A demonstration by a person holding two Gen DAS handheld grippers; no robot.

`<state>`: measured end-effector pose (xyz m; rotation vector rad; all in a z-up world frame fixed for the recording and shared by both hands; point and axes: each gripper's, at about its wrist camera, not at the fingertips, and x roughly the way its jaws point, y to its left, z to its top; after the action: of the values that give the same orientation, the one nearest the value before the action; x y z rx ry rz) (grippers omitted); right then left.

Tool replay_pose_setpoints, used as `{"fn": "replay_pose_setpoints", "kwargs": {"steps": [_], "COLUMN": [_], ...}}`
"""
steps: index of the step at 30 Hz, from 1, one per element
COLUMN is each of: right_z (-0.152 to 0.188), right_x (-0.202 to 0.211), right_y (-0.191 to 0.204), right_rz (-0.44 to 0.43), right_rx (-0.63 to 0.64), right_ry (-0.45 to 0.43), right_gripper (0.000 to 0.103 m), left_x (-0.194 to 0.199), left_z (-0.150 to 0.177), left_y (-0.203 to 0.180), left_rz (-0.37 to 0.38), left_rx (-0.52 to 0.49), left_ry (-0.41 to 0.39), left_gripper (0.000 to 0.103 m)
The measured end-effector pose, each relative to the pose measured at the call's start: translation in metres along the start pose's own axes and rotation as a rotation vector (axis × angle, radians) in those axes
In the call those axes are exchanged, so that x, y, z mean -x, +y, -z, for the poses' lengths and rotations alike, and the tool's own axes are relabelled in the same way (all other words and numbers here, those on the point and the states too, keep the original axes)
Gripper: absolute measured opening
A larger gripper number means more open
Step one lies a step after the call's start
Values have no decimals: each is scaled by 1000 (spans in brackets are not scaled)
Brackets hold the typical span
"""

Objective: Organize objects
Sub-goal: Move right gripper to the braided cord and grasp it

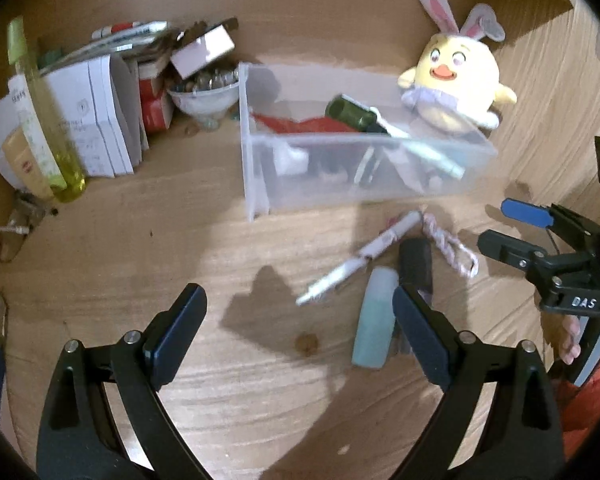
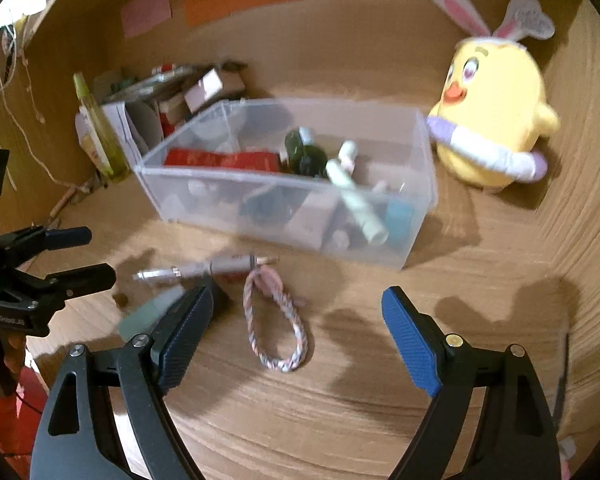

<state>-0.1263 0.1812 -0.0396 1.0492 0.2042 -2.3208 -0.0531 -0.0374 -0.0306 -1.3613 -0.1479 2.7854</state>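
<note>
Plainly, the braided loop lying on the surface before the bin looks light, soft and floppy; pinch it across one strand or its middle, since it will sag. The right hand-held gripper hangs over it with jaws spread wide, holding nothing. The left hand-held gripper is likewise wide and empty, near the pen and small bottle.

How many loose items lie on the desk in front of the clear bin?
4: white pen nearest the bin, braided cord loop beside it, black block, pale teal tube. More may be hidden.
</note>
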Motion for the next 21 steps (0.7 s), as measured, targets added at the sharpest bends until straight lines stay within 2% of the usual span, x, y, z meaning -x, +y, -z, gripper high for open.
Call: {"fn": "replay_pose_setpoints", "kwargs": {"steps": [4,8,12,16,18,20,21], "right_z": [3,2,-1,-2,-1,0,0], "right_x": [-11,-23,-33,-40,-43,-45,-45], "right_y": [6,11,14,17,18,20,20], "right_rz": [10,29,40,34,34,37,44], "right_rx": [32,62,71,87,97,108,114], "right_ry": [29,56,70,87,98,104,99], "right_gripper": [85,85,82,64,58,48,46], "left_x": [-1,-3,-4,-8,-8,-8,-8], "left_z": [13,19,24,28,28,29,29], "left_y": [3,11,15,15,12,9,6], "left_rz": [-9,5,14,37,30,37,43], "left_rx": [0,35,47,45,31,14,4], "left_ry": [0,24,31,46,37,32,26], "left_gripper": [94,71,64,53,50,41,39]}}
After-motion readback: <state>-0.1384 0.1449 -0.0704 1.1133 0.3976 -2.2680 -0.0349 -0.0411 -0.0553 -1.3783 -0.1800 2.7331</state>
